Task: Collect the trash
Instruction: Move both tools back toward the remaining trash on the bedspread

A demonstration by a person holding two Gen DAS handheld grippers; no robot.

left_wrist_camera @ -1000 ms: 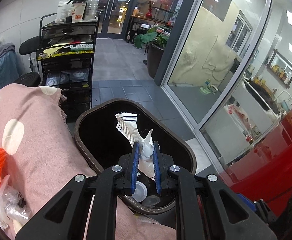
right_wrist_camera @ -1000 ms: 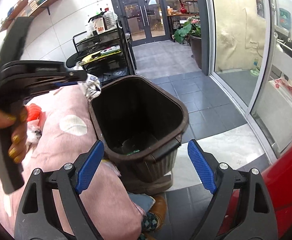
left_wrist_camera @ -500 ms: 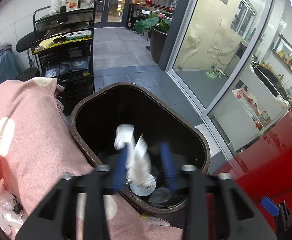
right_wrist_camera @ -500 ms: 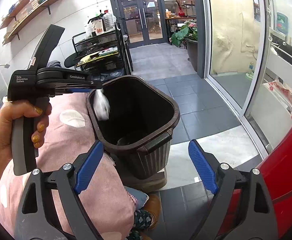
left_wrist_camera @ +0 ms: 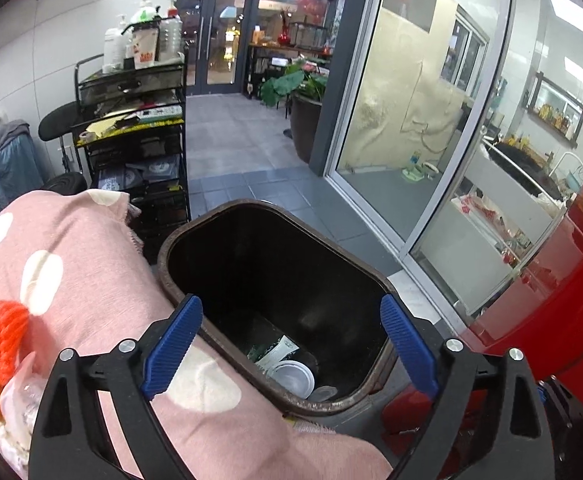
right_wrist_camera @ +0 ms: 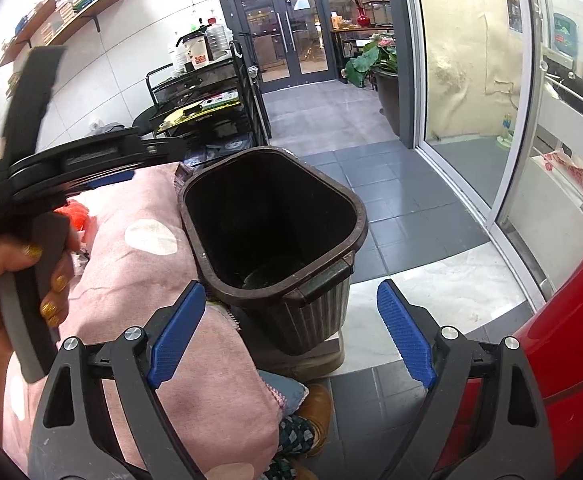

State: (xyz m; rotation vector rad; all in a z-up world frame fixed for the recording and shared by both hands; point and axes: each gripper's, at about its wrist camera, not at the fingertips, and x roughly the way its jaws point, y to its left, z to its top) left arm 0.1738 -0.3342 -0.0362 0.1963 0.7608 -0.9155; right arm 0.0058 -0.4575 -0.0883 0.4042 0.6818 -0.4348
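A dark brown trash bin (left_wrist_camera: 179, 240) stands beside a pink polka-dot cushion (left_wrist_camera: 71, 280); it also shows in the right wrist view (right_wrist_camera: 331, 276). At its bottom lie a white wrapper (left_wrist_camera: 277, 354), a plastic lid (left_wrist_camera: 293, 376) and other scraps. My left gripper (left_wrist_camera: 289, 344) is open and empty, held over the bin's near rim. In the right wrist view it (right_wrist_camera: 103, 172) is blurred, above the cushion left of the bin. My right gripper (right_wrist_camera: 291, 332) is open and empty, in front of the bin. Crumpled clear plastic (left_wrist_camera: 19, 396) lies on the cushion at far left.
An orange knitted thing (left_wrist_camera: 1, 336) lies on the cushion's left part. A black wire shelf cart (left_wrist_camera: 131, 152) with bottles stands behind. A red surface (left_wrist_camera: 551, 300) is at the right, a glass partition (left_wrist_camera: 431, 120) beyond. A brown shoe (right_wrist_camera: 317, 408) is below the bin.
My left gripper held a crumpled white wrapper over the bin, then opened; the wrapper dropped into the bin. The left gripper has since pulled back toward the cushion. The right gripper stayed open.
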